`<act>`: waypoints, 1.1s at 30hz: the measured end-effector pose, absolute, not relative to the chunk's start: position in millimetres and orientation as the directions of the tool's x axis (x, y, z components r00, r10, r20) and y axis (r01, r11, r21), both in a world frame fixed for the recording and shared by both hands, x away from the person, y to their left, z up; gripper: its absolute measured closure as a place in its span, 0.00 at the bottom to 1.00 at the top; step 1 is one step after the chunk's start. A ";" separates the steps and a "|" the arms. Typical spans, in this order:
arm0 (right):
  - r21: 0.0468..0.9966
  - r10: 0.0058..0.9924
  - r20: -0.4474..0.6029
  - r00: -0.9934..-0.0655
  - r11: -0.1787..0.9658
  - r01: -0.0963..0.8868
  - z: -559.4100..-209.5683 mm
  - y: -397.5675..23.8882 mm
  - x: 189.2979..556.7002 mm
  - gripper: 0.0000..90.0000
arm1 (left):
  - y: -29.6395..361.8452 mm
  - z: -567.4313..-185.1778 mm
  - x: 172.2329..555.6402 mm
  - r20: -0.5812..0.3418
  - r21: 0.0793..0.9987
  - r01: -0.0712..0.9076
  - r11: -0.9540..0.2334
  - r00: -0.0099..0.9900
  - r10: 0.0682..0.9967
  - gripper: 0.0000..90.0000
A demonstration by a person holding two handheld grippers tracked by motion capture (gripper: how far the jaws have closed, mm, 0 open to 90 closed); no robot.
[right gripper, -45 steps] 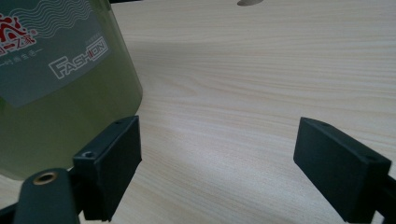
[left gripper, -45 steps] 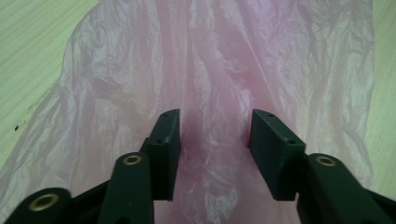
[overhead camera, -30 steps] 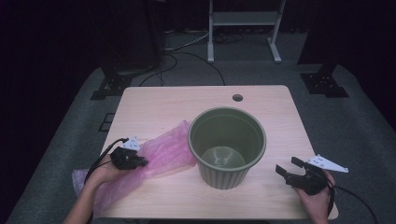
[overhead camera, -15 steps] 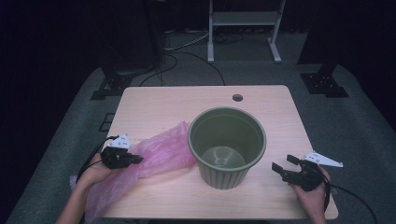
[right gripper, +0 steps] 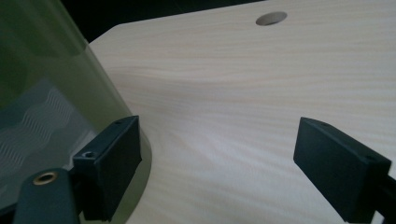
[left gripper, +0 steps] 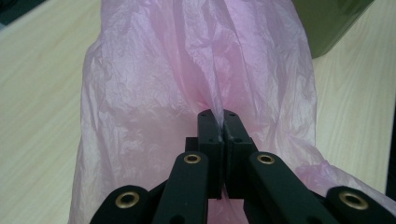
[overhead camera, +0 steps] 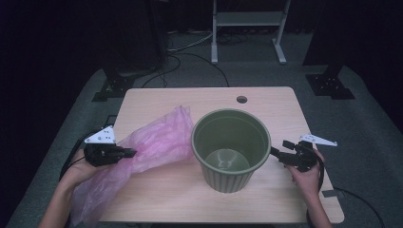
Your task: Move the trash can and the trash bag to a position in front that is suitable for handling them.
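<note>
Since a second ago we have lifted the left gripper (overhead camera: 127,153) with the pink bag (overhead camera: 152,140) in it, so the film now rises off the desk (overhead camera: 157,99) toward the pot (overhead camera: 231,148), and we have slid the right gripper (overhead camera: 281,151) in toward the pot's right wall. Our left gripper is clamped tight on a thin fold of the bag (left gripper: 201,70); our right gripper (right gripper: 217,154) stands wide apart with nothing between its pads, one jaw just beside the pot (right gripper: 42,93).

Risk as we judge it: the pinch takes only a narrow ridge of slippery film, so a quick pull could let it slide out or tear. The bag's mouth looks collapsed, and it may snag on the rim rather than open over it. The pot is light and unheld; a drag from the bag or a bump from our right jaw could shift or tip it.

The desk is pale wood with a cable hole (overhead camera: 241,99) near its far edge. It stands on grey carpet in a dark room, with a metal rack (overhead camera: 247,28) and cables behind.
</note>
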State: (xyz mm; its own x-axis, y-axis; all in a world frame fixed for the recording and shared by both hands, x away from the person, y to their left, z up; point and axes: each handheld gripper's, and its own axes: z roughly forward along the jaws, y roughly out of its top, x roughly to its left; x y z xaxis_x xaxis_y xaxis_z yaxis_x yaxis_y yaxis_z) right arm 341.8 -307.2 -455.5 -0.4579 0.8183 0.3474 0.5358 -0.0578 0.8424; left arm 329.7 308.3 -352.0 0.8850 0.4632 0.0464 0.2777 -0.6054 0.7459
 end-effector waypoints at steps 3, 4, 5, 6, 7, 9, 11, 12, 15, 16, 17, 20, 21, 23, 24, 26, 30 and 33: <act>0.842 0.819 0.346 -0.457 -0.057 0.536 -450.7 -299.5 352.3 0.16 | 309.6 -338.8 328.9 0.053 0.755 0.267 -0.599 0.886 0.461 0.98; 0.842 0.819 0.345 -0.457 -0.055 0.536 -450.2 -297.4 354.2 0.16 | 309.9 -335.1 329.1 0.049 0.761 0.265 -0.592 0.887 0.460 0.98; 0.841 0.819 0.344 -0.459 -0.052 0.538 -450.1 -294.5 356.6 0.16 | 310.6 -330.2 329.5 0.043 0.769 0.263 -0.583 0.888 0.457 0.98; 0.839 0.818 0.343 -0.461 -0.046 0.542 -450.7 -291.1 359.4 0.16 | 310.8 -327.2 329.7 0.043 0.770 0.261 -0.582 0.889 0.456 0.98; 0.837 0.818 0.343 -0.462 -0.043 0.545 -451.2 -289.0 360.9 0.16 | 310.8 -323.5 330.0 0.046 0.773 0.256 -0.581 0.891 0.453 0.98; 0.835 0.815 0.342 -0.469 -0.034 0.549 -453.2 -284.2 364.4 0.16 | 310.6 -315.3 330.2 0.051 0.776 0.247 -0.580 0.892 0.449 0.98; 0.833 0.811 0.342 -0.474 -0.027 0.553 -454.6 -279.7 366.4 0.16 | 310.2 -305.8 330.2 0.058 0.782 0.237 -0.577 0.894 0.445 0.98; 0.833 0.807 0.344 -0.479 -0.027 0.553 -455.3 -277.3 367.1 0.16 | 310.2 -302.6 330.3 0.061 0.784 0.232 -0.576 0.894 0.443 0.98; 0.833 0.800 0.345 -0.491 -0.019 0.553 -457.0 -272.0 368.0 0.16 | 309.9 -291.2 330.7 0.059 0.795 0.222 -0.564 0.898 0.436 0.98; 0.834 0.798 0.342 -0.497 -0.014 0.552 -457.4 -270.2 368.1 0.16 | 310.0 -287.5 331.0 0.063 0.798 0.216 -0.562 0.899 0.434 0.98; 0.834 0.795 0.340 -0.502 -0.010 0.551 -457.6 -268.6 367.8 0.16 | 309.5 -283.9 331.1 0.066 0.801 0.211 -0.560 0.899 0.433 0.98; 0.834 0.787 0.343 -0.513 -0.003 0.552 -458.4 -264.3 367.0 0.16 | 307.2 -273.4 331.3 0.073 0.812 0.197 -0.549 0.900 0.430 0.98; 0.837 0.788 0.338 -0.515 -0.001 0.548 -458.4 -263.4 366.6 0.16 | 306.2 -269.6 331.4 0.078 0.813 0.190 -0.550 0.901 0.426 0.98; 0.838 0.788 0.337 -0.515 -0.001 0.546 -458.3 -262.9 366.2 0.16 | 303.6 -261.1 331.7 0.084 0.820 0.176 -0.545 0.904 0.418 0.98; 0.836 0.787 0.342 -0.513 -0.006 0.549 -458.6 -262.9 365.8 0.16 | 302.2 -257.2 331.7 0.086 0.822 0.172 -0.543 0.905 0.417 0.98; 0.837 0.779 0.352 -0.519 -0.013 0.548 -459.7 -263.1 365.2 0.20 | 299.5 -250.7 332.1 0.092 0.827 0.160 -0.539 0.907 0.411 0.98; 0.838 0.773 0.357 -0.524 -0.018 0.545 -460.3 -260.1 363.1 0.20 | 293.3 -236.1 332.2 0.114 0.831 0.135 -0.539 0.909 0.402 0.98; 0.840 0.769 0.348 -0.535 -0.004 0.542 -459.6 -255.5 361.5 0.20 | 292.0 -224.0 332.6 0.131 0.836 0.118 -0.537 0.905 0.404 0.98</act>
